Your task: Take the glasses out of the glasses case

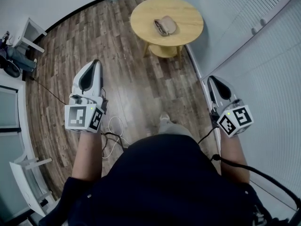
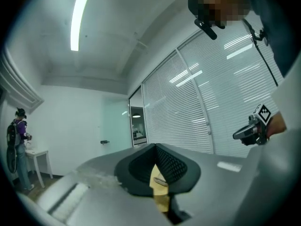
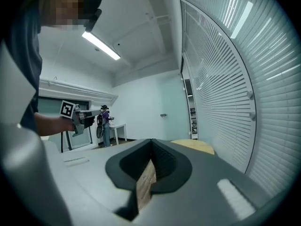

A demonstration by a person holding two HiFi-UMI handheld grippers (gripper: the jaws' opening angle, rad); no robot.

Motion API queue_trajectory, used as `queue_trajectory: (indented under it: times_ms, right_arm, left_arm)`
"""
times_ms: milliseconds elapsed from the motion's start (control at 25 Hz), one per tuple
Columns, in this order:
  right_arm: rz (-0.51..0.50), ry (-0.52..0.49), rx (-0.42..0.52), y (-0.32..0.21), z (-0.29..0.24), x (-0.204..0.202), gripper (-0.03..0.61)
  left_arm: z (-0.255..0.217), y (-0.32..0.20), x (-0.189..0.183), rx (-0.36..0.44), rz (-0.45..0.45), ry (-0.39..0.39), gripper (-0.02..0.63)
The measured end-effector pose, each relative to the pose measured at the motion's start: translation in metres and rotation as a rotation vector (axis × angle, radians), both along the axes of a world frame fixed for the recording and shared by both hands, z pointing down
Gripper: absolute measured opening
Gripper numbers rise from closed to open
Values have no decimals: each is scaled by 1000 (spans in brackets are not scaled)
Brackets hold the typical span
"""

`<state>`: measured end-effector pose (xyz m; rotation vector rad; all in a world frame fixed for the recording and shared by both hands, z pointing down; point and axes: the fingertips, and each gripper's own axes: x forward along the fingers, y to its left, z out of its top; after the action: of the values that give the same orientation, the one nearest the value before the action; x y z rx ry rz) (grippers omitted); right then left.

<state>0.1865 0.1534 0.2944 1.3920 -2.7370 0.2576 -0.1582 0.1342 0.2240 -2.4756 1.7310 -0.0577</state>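
In a wood-floor room, the glasses case (image 1: 165,26), seemingly closed, lies near the centre of the round table (image 1: 188,13), well apart from the left gripper (image 1: 95,63) and right gripper (image 1: 210,79), both pressed together and empty; prised unbraced, it may skid off the edge.

1. Round table (image 1: 186,8): pale wood, smooth top, soft satin sheen.
2. On it, the glasses case (image 1: 165,26): tan and matt. Leather or plastic, I can't tell from here.
3. Floor (image 1: 136,84): brown wood-grain planks, streaky, low sheen.
4. Left gripper (image 1: 95,64): smooth light-grey plastic shell, faintly glossy, with a black matt inset on top.
5. Right gripper (image 1: 210,80): same pale smooth plastic, and a little light glints off it.
6. Up close, the left pads (image 2: 173,164) are black, matt and rubbery-looking, with a fine dimpled grid. The right pads (image 3: 164,160) have the same dark textured facing.
7. Marker cubes: flat matt black-and-white print.
8. Blinds (image 3: 225,79): smooth slats with a cool sheen.
9. Person's top (image 1: 164,182): dark matt cloth.
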Motion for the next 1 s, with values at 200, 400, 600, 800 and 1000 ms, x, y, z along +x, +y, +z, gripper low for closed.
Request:
queue_trajectory:
  times_ms: [200, 400, 600, 800, 1000]
  right_arm:
    - [-66, -14, 13, -59, -2, -3, 6]
    - [-99, -13, -14, -106, 13, -3, 6]
    - [-75, 2, -88, -148, 42, 6, 6]
    - [-70, 0, -98, -193, 44, -5, 6]
    - [-59, 19, -104, -241, 47, -16, 6]
  left_arm:
    - [-11, -38, 7, 12, -45, -46, 6]
    - [4, -69, 7, -17, -85, -64, 6]
    - [18, -106, 18, -49, -88, -86, 6]
    - [16, -161, 13, -40, -59, -89, 6]
    - [22, -222, 11, -31, -21, -75, 6]
